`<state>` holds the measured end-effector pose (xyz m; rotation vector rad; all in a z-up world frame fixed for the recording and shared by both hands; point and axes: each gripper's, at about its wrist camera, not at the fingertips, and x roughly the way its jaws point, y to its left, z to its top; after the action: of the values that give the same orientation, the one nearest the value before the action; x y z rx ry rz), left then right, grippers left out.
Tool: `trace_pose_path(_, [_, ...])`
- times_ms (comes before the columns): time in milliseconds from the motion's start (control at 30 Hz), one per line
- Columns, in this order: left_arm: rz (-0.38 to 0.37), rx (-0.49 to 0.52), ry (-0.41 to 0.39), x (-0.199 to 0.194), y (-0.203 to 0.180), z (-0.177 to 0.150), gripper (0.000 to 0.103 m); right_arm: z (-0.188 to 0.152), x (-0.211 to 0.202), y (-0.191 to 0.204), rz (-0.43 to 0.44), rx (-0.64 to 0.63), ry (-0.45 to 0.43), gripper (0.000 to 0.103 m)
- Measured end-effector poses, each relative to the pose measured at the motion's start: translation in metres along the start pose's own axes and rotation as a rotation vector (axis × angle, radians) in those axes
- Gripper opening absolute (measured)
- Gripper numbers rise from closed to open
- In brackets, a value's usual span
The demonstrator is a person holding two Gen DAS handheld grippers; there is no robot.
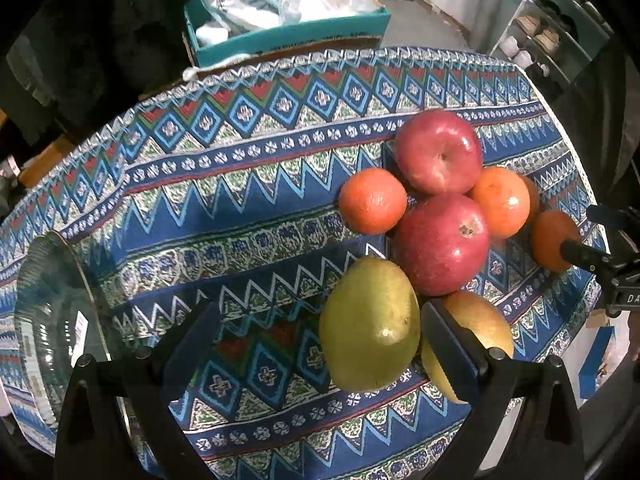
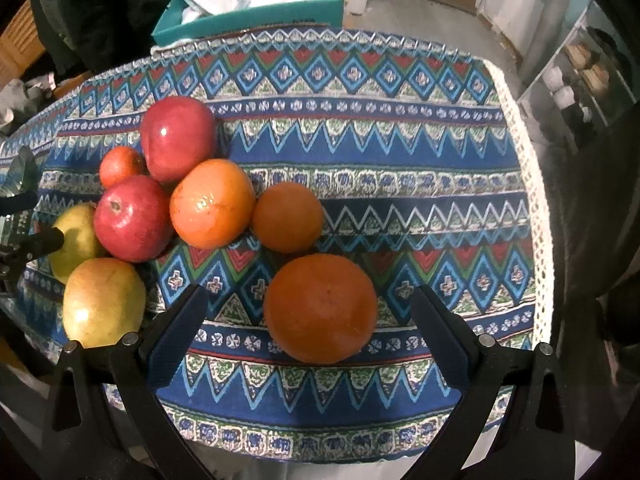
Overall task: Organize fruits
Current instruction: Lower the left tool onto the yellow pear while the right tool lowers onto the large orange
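The left gripper (image 1: 320, 332) stands with fingers spread around a green pear (image 1: 370, 326), while the right gripper (image 2: 310, 320), likewise spread, flanks a large orange (image 2: 320, 308) on the patterned tablecloth (image 2: 400, 152)

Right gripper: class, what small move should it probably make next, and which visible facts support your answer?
Probably ease the right gripper forward and close on the large orange. Its jaws are open and empty, the orange lies on the tablecloth between the fingers, apart from the other fruit, and none of the fruit is sorted yet.
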<state>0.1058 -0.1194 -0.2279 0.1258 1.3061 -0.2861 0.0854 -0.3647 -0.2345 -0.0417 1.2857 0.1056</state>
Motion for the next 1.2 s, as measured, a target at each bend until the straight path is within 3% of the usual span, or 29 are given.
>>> trace_pose_path(367, [-0.039, 0.034, 0.048, 0.023, -0.01, -0.001, 0.101, 0.003, 0.027, -0.005, 0.001, 0.006, 0.052, 0.1])
trace_pose_path(500, [-0.078, 0.048, 0.06, 0.029, -0.012, -0.002, 0.092, 0.002, 0.04, -0.007, -0.002, 0.006, 0.079, 0.098])
trace_pose_path(633, [-0.133, 0.042, 0.074, 0.033, -0.012, -0.002, 0.082, 0.0, 0.055, -0.01, 0.003, 0.017, 0.106, 0.085])
trace_pose_path(700, [-0.162, 0.044, 0.087, 0.036, -0.013, -0.003, 0.068, 0.0, 0.064, -0.013, 0.013, 0.027, 0.115, 0.077])
trace_pose_path(767, [-0.185, 0.046, 0.095, 0.036, -0.015, -0.004, 0.064, -0.004, 0.069, -0.013, 0.019, 0.027, 0.11, 0.071])
trace_pose_path(1200, [-0.056, 0.127, 0.017, 0.032, -0.029, -0.012, 0.064, -0.006, 0.038, 0.004, -0.007, -0.014, 0.058, 0.069])
